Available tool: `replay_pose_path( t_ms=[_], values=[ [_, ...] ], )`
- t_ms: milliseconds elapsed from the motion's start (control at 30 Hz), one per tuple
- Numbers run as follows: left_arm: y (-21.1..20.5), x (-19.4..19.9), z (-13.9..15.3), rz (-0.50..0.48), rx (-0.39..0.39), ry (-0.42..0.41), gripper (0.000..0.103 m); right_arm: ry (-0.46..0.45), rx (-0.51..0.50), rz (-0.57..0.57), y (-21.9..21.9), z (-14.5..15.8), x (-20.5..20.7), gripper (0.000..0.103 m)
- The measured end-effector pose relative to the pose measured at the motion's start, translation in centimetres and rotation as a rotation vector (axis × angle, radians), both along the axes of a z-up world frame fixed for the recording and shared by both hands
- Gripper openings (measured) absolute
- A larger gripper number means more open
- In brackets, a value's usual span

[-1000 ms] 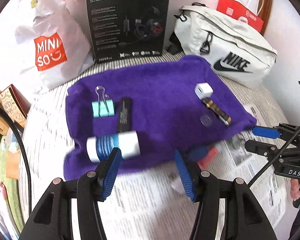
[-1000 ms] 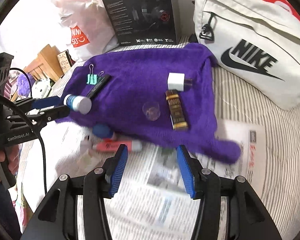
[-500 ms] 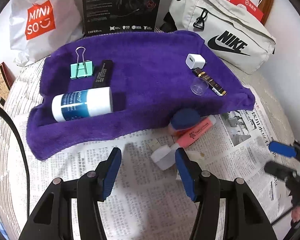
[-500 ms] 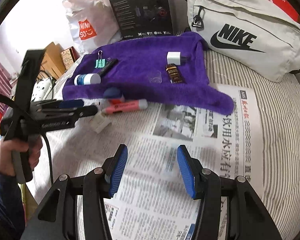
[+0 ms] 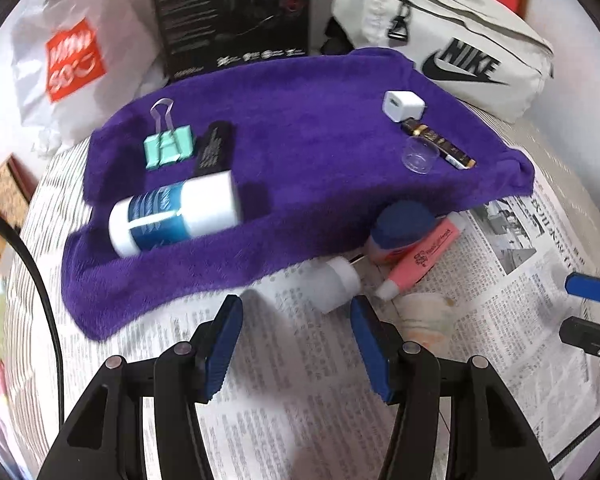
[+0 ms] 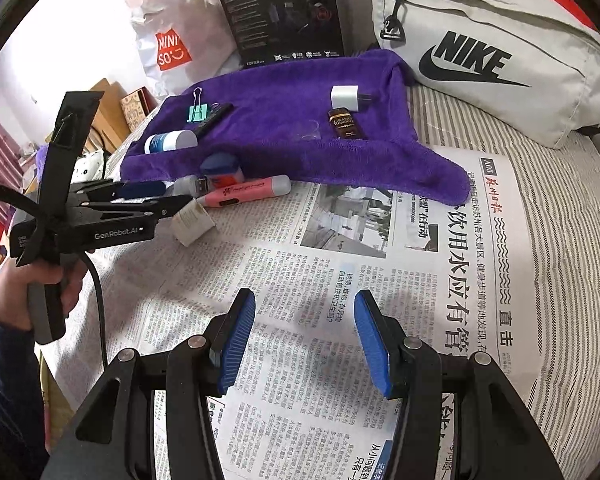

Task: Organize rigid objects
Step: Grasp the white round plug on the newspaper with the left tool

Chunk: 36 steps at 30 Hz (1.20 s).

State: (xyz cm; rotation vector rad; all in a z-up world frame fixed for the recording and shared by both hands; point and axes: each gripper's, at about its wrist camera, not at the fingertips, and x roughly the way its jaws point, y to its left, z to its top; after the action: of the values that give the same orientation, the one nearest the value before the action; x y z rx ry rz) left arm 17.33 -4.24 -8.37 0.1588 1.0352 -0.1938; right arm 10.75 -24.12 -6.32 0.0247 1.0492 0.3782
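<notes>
- Grippers first: our left gripper (image 5: 296,320) and right gripper (image 6: 305,316) both hover over the newspaper (image 6: 340,264) with jaws apart, nothing between them.
- Just beyond the left gripper we see a small white bottle (image 5: 338,280), a pink highlighter (image 5: 420,256) and a blue-capped jar (image 5: 400,228) on the newspaper.
- Farther off, a purple towel (image 5: 300,140) carries a white-and-blue tube (image 5: 176,212), binder clip (image 5: 168,146) and white charger (image 5: 402,106).

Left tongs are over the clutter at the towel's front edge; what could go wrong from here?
1. The small white bottle, pink highlighter and blue-capped jar lie crowded together, so the open left tongs may nudge a neighbour.
2. The white-and-blue bottle lies on its side on the purple towel; tugging the towel could roll it.
</notes>
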Motion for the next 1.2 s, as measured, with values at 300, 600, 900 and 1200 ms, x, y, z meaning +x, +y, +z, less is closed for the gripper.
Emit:
replay_pose_path(
  t_ms=[300,600,900,1200],
  values=[
    [-1.3,0.9,0.1,-0.029,0.02,-0.02,0.054,0.025,0.001,-0.01,-0.3,-0.8,0.2,0.052],
    [-0.3,-0.4,0.3,-0.012,-0.05,-0.019,0.033,0.024,-0.001,-0.005,-0.3,-0.9,0.0,0.052],
    [0.8,-1.4,-0.1,-0.002,-0.037,-0.033,0.033,0.017,-0.002,0.009,0.6,-0.8,0.6,0.052],
    [3.3,-2.0,0.0,0.043,-0.02,-0.037,0.033,0.004,0.055,0.082,3.6,-0.2,1.4,0.052]
  ],
)
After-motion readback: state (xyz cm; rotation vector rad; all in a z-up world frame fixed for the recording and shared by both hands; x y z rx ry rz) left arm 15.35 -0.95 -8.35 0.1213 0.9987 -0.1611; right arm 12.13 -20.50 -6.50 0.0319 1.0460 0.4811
